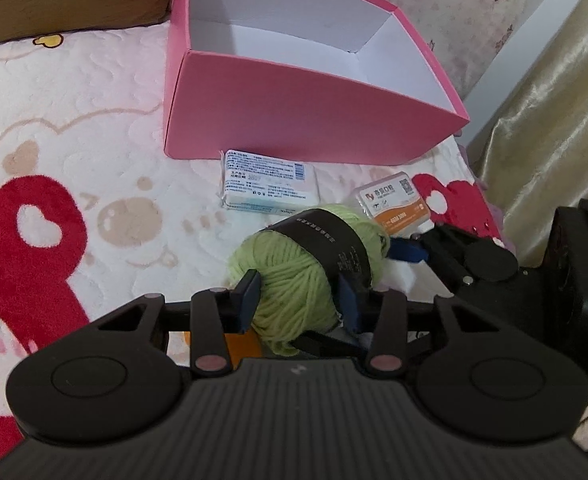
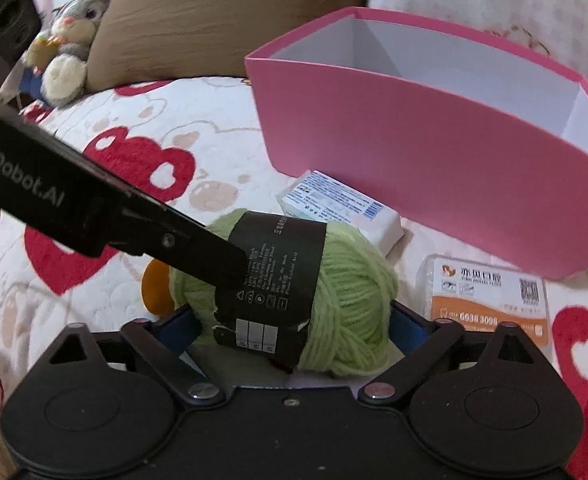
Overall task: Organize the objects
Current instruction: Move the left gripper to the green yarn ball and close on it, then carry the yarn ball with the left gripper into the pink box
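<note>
A light green yarn ball (image 1: 294,264) with a black paper band lies on the printed blanket in front of an open pink box (image 1: 294,112). My left gripper (image 1: 299,290) is closed on the ball's near end, both pads pressed into the wool. In the right wrist view the same yarn ball (image 2: 345,304) sits between the wide-spread blue-padded fingers of my right gripper (image 2: 294,326), which straddle it without squeezing. The left gripper's black finger (image 2: 222,264) reaches across onto the ball's band. The pink box (image 2: 433,168) has a white inside with nothing showing in it.
A white and blue packet (image 1: 268,188) and an orange and white pack (image 1: 393,204) lie between the yarn and the box. An orange object (image 2: 156,288) peeks out beside the ball. A plush rabbit (image 2: 70,44) and a brown pillow (image 2: 214,12) sit behind; a gold curtain (image 1: 553,100) hangs at the right.
</note>
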{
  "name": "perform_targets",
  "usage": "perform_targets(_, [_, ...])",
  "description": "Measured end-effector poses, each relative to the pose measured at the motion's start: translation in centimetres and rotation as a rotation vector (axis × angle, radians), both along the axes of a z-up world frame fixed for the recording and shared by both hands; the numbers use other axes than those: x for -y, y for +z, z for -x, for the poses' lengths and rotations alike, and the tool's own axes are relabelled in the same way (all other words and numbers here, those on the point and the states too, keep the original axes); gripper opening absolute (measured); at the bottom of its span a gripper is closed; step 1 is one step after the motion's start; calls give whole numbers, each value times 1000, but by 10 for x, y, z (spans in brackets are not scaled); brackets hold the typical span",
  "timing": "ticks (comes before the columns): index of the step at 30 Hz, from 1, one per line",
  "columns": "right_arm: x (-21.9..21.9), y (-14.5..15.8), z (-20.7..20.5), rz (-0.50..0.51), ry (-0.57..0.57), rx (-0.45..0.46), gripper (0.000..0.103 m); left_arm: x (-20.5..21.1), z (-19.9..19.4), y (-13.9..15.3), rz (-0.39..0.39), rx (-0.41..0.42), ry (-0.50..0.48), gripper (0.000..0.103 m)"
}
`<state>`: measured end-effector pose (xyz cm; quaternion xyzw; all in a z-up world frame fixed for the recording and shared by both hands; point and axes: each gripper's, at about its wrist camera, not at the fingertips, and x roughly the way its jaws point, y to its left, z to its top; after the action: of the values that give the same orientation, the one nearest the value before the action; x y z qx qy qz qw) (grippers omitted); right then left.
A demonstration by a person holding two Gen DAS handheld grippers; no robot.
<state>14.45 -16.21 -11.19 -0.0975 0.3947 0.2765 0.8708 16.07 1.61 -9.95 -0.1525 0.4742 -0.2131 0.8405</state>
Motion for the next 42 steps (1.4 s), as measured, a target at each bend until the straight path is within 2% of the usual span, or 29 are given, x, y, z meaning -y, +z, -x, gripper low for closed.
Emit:
perform_targets(7, [0,9,10,-20,-77,-8,84,-1,2,2,32,-7,-24,41])
perform_targets(12, [-3,24,18,-35,-102,10,81,1,14,17,3,48,-39,41])
perform_targets(20, [-10,61,40,1,-102,102,79,-6,32,49,52,129,-54,41])
perform_targets(26, [-15,86,58,27,-103,196,79,-3,47,80,50,185,-73,41])
perform_targets(32, [-8,122,65,29,-135,274,79,10,42,127,21,220,-124,41])
perform_targets(37, [6,156,49,18,-165,293,79,30,21,167,-15,227,-153,42])
perform_targets(42, [23,175,17,2,-195,251,79,58,-10,192,-88,217,-161,43])
